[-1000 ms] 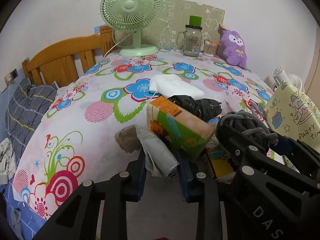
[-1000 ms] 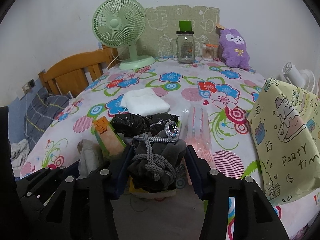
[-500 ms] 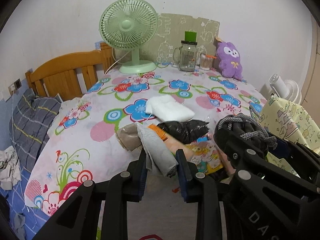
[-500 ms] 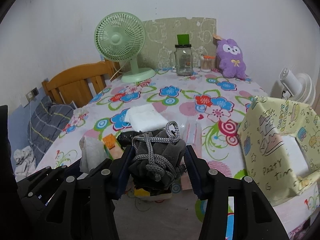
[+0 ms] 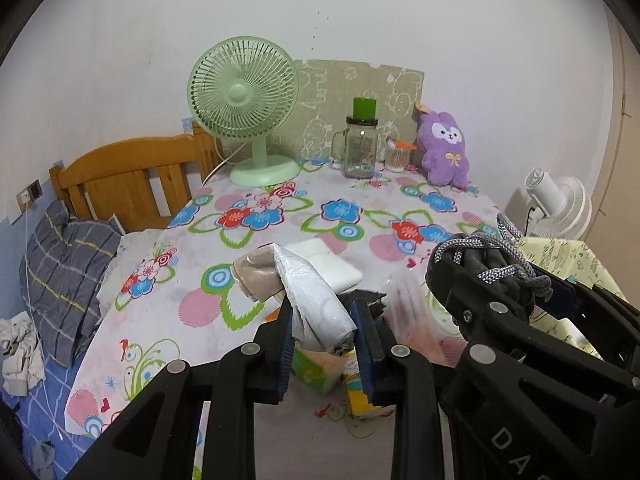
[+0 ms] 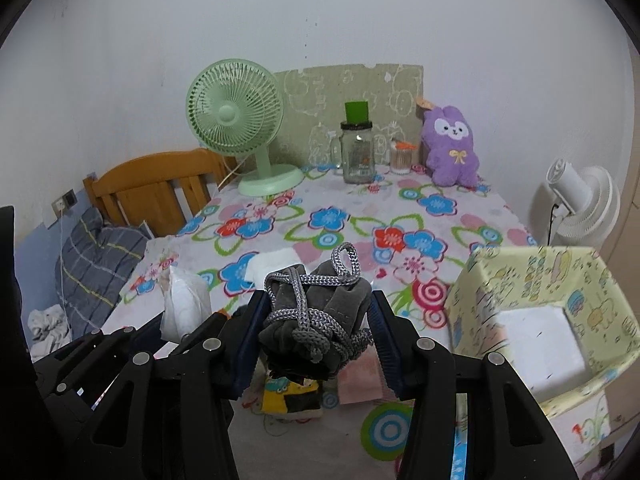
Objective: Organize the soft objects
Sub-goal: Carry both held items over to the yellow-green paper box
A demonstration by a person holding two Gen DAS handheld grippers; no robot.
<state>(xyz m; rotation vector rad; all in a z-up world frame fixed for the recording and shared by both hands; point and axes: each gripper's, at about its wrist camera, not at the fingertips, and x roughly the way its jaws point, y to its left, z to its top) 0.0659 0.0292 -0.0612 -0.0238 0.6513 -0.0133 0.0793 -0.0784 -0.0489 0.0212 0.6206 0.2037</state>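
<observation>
The left hand-held gripper point(image 5: 323, 330) is pinching a pale wrapped roll point(image 5: 316, 308) in nearly closed jaws, above the tabletop point(image 5: 192, 312). The right hand-held gripper point(image 6: 316, 326) is clamping a grey pouch point(image 6: 320, 320) bound with cord, jaws about half open, just left of the yellow box point(image 6: 532, 280).

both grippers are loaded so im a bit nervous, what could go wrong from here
1. The grey cord on the dark pouch in the right gripper hangs in loose loops and might snag.
2. The pale bundle sticks out well past the left gripper, so it may slip.
3. The yellow box looks flimsy and could tip.
</observation>
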